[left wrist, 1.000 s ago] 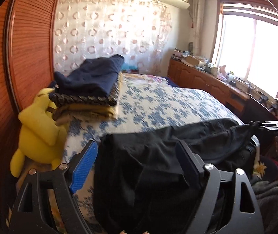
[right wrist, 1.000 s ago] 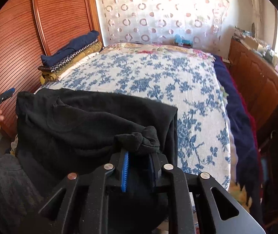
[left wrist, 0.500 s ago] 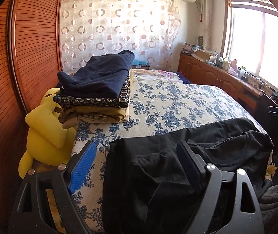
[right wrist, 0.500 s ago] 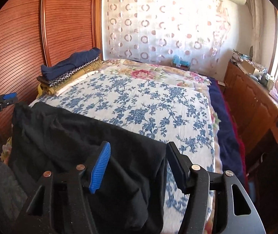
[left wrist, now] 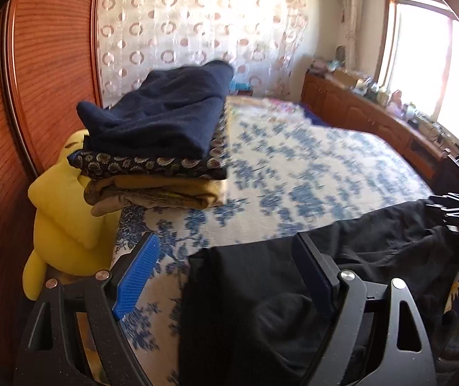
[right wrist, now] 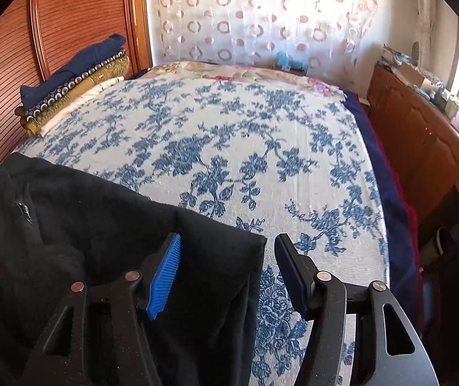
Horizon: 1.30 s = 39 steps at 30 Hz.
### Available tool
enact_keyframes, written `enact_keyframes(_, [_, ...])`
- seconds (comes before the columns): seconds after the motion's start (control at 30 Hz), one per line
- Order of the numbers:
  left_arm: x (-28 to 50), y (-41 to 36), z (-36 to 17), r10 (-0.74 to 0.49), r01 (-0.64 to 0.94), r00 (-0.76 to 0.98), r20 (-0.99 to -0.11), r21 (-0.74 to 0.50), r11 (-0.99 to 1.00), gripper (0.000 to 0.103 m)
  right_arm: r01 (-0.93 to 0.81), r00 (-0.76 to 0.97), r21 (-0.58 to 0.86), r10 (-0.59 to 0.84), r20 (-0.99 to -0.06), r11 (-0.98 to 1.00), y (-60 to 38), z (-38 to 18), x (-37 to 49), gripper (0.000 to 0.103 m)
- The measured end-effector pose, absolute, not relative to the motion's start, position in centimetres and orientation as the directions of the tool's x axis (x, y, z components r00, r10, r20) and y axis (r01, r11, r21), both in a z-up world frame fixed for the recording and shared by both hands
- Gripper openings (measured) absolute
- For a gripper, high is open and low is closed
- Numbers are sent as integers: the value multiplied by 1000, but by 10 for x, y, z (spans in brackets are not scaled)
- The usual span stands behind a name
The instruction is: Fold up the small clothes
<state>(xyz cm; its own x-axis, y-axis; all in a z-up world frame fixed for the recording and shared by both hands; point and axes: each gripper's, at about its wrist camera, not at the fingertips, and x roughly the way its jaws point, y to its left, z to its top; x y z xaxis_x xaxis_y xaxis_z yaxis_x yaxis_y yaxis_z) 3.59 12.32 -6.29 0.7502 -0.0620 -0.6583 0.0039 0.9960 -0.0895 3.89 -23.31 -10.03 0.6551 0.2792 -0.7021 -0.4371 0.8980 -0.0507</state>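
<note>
A black garment (left wrist: pixel 245 289) (right wrist: pixel 101 225) lies spread across the near edge of the bed (left wrist: pixel 310 167) (right wrist: pixel 229 128). My left gripper (left wrist: pixel 226 241) stands open just above its left corner, with the cloth's edge below and between the jaws and no pad pressing on it. My right gripper (right wrist: pixel 229 241) is open over the garment's right corner. Its blue pad hangs above the cloth and its dark pad above the bedspread. Neither gripper holds anything. The right gripper (left wrist: pixel 454 206) also shows at the far right of the left wrist view.
A stack of folded clothes (left wrist: pixel 165 128) (right wrist: pixel 75 77), navy on top, sits at the bed's far left beside a yellow plush toy (left wrist: pixel 62 218). A wooden wardrobe (left wrist: pixel 36 64) lines the left. A cluttered low cabinet (right wrist: pixel 422 135) runs along the right, under the window.
My right gripper has opened and let go of the bunched black cloth, which now lies flat on the bed. Both grippers have shifted and sunk a little; the left stayed open.
</note>
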Motion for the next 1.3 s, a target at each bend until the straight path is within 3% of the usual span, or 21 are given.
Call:
enact_keyframes(0.23, [67, 137, -89, -65, -2, 672, -738, -89, 996, 85, -435, 645, -25, 292, -706, 900, -234, -109, 50, 62])
enact_keyframes(0.5, [65, 134, -104, -106, 33, 632, -767, -111, 993, 82, -432, 644, -16, 296, -706, 902, -233, -112, 49, 71])
enact_keyframes(0.67, [58, 130, -106, -177, 76, 629, -757, -168, 983, 56, -433, 644, -10, 302, -704, 901, -234, -114, 49, 72])
enact_keyframes(0.9, [49, 131, -111, -199, 80, 621, -758, -192, 978, 47, -435, 643, -9, 303, -704, 900, -233, -114, 48, 72])
enact_keyframes(0.97, [46, 133, -111, -237, 92, 614, -753, -230, 969, 24, -449, 635, -12, 309, -708, 894, -231, -114, 46, 72])
enact_keyframes(1.0, [44, 133, -109, -257, 101, 613, -747, -249, 963, 19, -462, 628, -13, 317, -711, 887, -228, -114, 44, 71])
enact_keyframes(1.1, [35, 131, -101, -278, 124, 626, -728, -259, 958, 13, -496, 609, -11, 339, -717, 868, -222, -112, 37, 45])
enact_keyframes(1.13, [30, 129, -97, -293, 143, 634, -716, -264, 954, 12, -508, 596, 3, 354, -721, 862, -221, -111, 35, 26])
enact_keyframes(1.17, [27, 126, -91, -300, 153, 643, -705, -265, 952, 12, -520, 582, 24, 375, -722, 854, -221, -109, 33, 17])
enact_keyframes(1.3, [10, 119, -63, -318, 185, 684, -657, -266, 946, 11, -528, 607, 62, 428, -670, 847, -230, -92, 19, 13])
